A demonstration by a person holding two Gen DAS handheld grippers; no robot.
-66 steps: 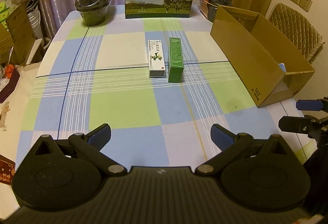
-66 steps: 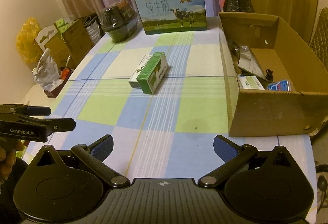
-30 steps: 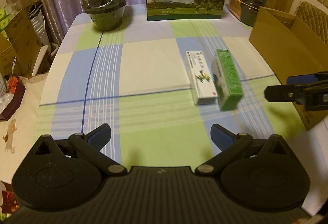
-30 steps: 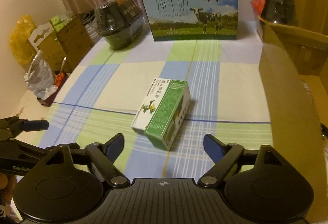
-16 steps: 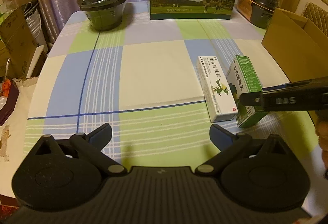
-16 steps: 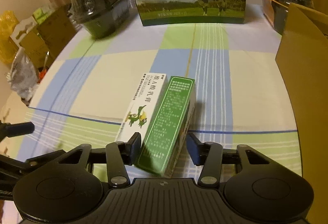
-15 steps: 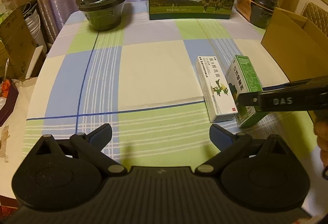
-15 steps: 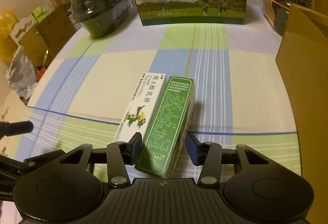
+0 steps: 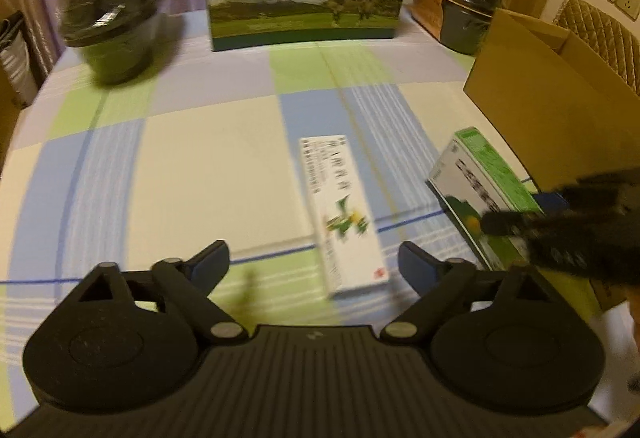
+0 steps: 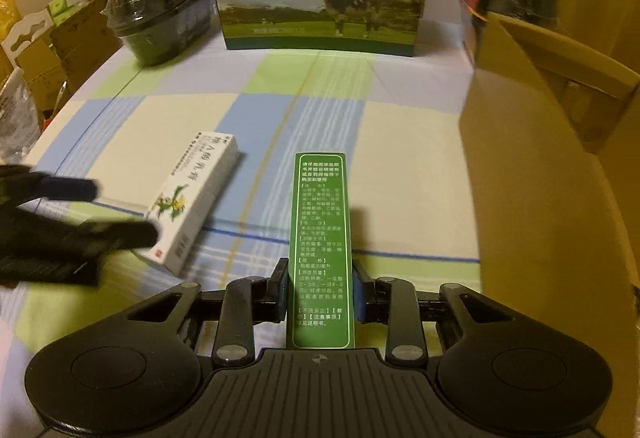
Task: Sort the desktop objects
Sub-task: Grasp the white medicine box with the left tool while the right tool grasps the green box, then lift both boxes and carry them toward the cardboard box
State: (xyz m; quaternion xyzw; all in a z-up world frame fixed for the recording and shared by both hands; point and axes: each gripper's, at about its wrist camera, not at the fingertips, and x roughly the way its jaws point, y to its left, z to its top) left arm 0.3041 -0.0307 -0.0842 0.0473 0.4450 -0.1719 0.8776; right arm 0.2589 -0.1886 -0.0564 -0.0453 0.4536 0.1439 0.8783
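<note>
The right gripper (image 10: 320, 292) jaws are closing on the green box (image 10: 322, 238), pads against its sides; the left gripper (image 9: 314, 258) jaws, still wide, are closing astride the white box (image 9: 344, 222) on the surface; neither box is yet in the carton (image 9: 552, 117)

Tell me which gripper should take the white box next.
Left. The left gripper, jaws closing but nothing gripped, has the white box between its fingers; the right gripper already clamps the green box.

White box (image 9: 342, 213) left of green box (image 9: 484, 181), cardboard carton (image 9: 548, 109) at right.
</note>
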